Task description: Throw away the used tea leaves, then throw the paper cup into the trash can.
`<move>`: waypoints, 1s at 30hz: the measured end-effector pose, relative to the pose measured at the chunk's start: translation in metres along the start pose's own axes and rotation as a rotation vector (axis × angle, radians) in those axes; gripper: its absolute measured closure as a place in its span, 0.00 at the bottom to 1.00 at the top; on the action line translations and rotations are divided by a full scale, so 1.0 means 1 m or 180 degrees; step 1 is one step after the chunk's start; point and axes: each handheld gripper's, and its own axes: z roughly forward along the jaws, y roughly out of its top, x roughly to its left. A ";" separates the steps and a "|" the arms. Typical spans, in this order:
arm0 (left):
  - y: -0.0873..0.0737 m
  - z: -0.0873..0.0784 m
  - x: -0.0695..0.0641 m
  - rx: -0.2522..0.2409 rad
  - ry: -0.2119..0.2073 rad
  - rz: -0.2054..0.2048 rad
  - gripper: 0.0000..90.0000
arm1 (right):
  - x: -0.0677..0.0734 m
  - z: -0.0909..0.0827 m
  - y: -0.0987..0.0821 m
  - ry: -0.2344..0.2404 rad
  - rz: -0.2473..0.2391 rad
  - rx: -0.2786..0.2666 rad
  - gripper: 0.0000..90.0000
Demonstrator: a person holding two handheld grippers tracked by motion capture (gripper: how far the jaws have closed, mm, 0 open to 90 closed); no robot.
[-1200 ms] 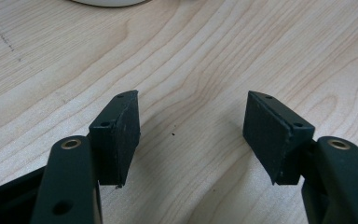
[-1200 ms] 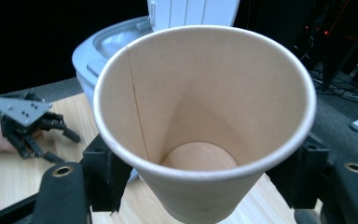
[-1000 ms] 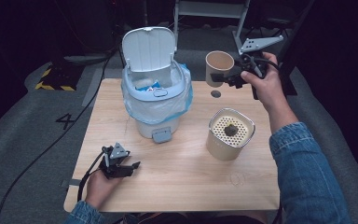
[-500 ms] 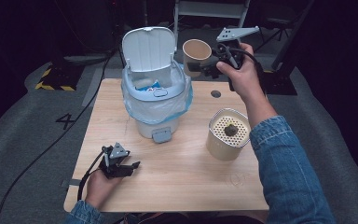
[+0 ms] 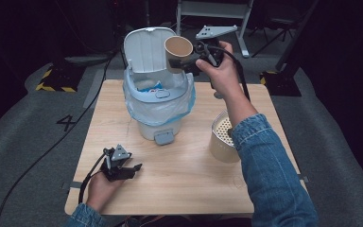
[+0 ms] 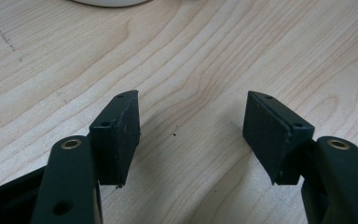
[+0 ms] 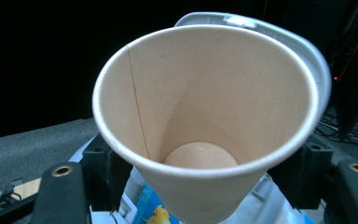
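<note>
A tan paper cup (image 5: 177,50) (image 7: 205,116) hangs, empty and upright, above the open mouth of a small white bin (image 5: 158,111). The bin has a blue-tinted liner and its lid (image 5: 144,49) is raised. My right gripper (image 5: 183,64) (image 7: 205,175) is shut on the cup's wall, one jaw on each side. Blue and yellow wrappers lie inside the bin, under the cup. My left gripper (image 5: 136,168) (image 6: 191,126) rests on the wooden table (image 5: 184,175) near its front left, jaws open with bare wood between them.
A beige cylindrical container with a perforated top (image 5: 222,137) stands on the right of the table, partly behind the denim sleeve (image 5: 269,170). A metal stand (image 5: 212,9) rises beyond the table's far edge, and cables trail across the dark floor at the left.
The right hand has carried the cup leftward, from right of the bin to above its open mouth. The left gripper has stayed where it was.
</note>
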 end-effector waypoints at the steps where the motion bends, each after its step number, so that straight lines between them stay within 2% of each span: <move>1: 0.000 0.000 0.000 0.0003 -0.0001 -0.0005 0.41 | 0.001 0.003 0.000 0.0003 0.0000 0.0009 0.33; 11: 0.000 0.000 0.000 -0.0002 -0.0005 -0.0020 0.41 | 0.006 0.035 -0.005 -0.0077 0.0025 0.0041 0.31; 12: 0.000 0.000 0.000 0.0000 -0.0004 -0.0018 0.41 | 0.005 0.040 -0.007 -0.0082 0.0036 0.0052 0.28; 13: 0.000 0.000 0.000 0.0001 -0.0003 -0.0017 0.41 | 0.005 0.044 -0.010 -0.0073 0.0046 0.0057 0.20; 14: 0.000 0.000 0.000 0.0001 0.0001 -0.0016 0.41 | 0.005 0.049 -0.012 -0.0114 0.0044 0.0062 0.12; 16: 0.000 0.000 0.000 -0.0001 -0.0001 -0.0018 0.41 | 0.008 0.053 -0.014 -0.0320 0.0004 0.0038 0.19; 17: 0.000 0.000 0.000 0.0000 -0.0004 -0.0018 0.41 | 0.009 0.054 -0.014 -0.0388 0.0012 0.0000 0.19; 18: 0.000 0.000 0.000 -0.0001 -0.0004 -0.0021 0.41 | 0.009 0.054 -0.014 -0.0389 0.0043 -0.0011 0.16; 20: 0.000 0.000 0.000 0.0000 -0.0001 -0.0018 0.41 | 0.009 0.051 -0.012 -0.0341 0.0042 -0.0056 0.19; 21: 0.000 0.000 0.000 0.0000 -0.0002 -0.0018 0.41 | 0.010 0.047 -0.012 -0.0295 0.0022 -0.0087 0.17; 24: 0.000 0.000 0.000 0.0001 -0.0008 -0.0021 0.41 | 0.010 0.036 -0.011 -0.0296 0.0026 -0.0057 0.19; 30: 0.000 0.000 0.000 0.0001 -0.0002 -0.0023 0.41 | 0.001 -0.006 -0.011 -0.0341 0.0046 -0.0053 0.24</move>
